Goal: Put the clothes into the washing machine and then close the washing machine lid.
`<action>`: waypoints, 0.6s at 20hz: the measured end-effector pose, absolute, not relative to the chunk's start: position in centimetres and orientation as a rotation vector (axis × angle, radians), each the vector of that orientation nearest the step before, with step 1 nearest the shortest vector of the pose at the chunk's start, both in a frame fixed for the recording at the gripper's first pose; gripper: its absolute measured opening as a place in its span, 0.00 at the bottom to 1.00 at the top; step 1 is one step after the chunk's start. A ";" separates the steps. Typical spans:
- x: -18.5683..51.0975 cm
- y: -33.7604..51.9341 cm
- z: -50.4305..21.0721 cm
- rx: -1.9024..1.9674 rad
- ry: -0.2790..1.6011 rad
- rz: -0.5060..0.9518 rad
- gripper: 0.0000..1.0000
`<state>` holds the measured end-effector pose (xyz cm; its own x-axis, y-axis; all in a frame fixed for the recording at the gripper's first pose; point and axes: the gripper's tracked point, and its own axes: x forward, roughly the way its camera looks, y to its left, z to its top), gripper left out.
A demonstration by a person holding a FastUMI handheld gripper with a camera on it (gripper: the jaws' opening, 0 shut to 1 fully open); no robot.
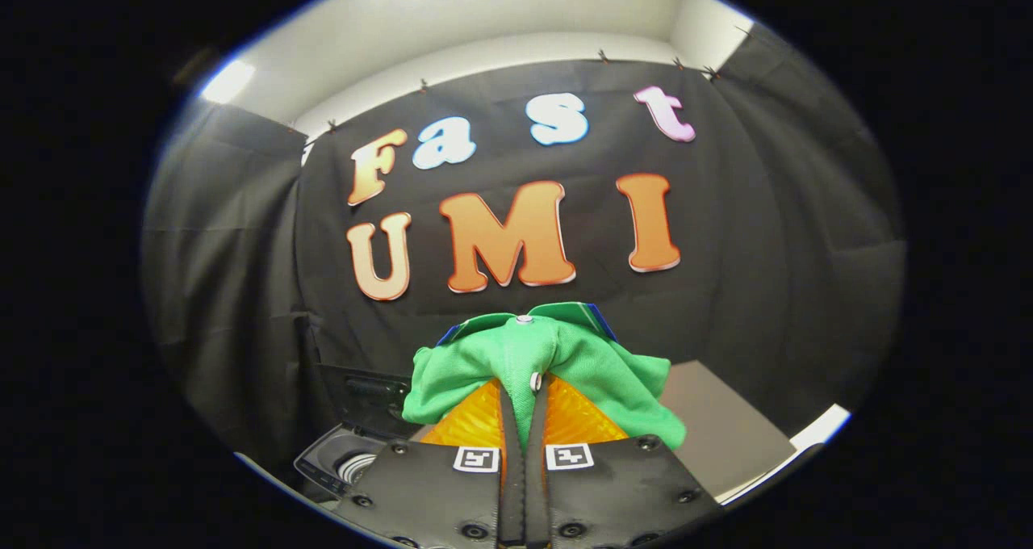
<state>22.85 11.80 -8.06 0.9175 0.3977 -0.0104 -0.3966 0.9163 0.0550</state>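
A green garment with white buttons and a blue-edged collar hangs bunched over the fingertips, lifted in the air in front of the booth wall. My gripper is shut on the green garment, a fold of its cloth pinched between the two fingers. Below and to the left of the fingers lies the washing machine, seen from above, with part of its round drum opening showing. Its dark lid stands raised behind the opening.
A pale grey tabletop lies beyond the fingers to the right, with a white edge strip along its far side. Black cloth walls close the booth behind and on both sides.
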 end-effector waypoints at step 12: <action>16.0 34.5 -4.2 0.074 -0.033 0.560 0.08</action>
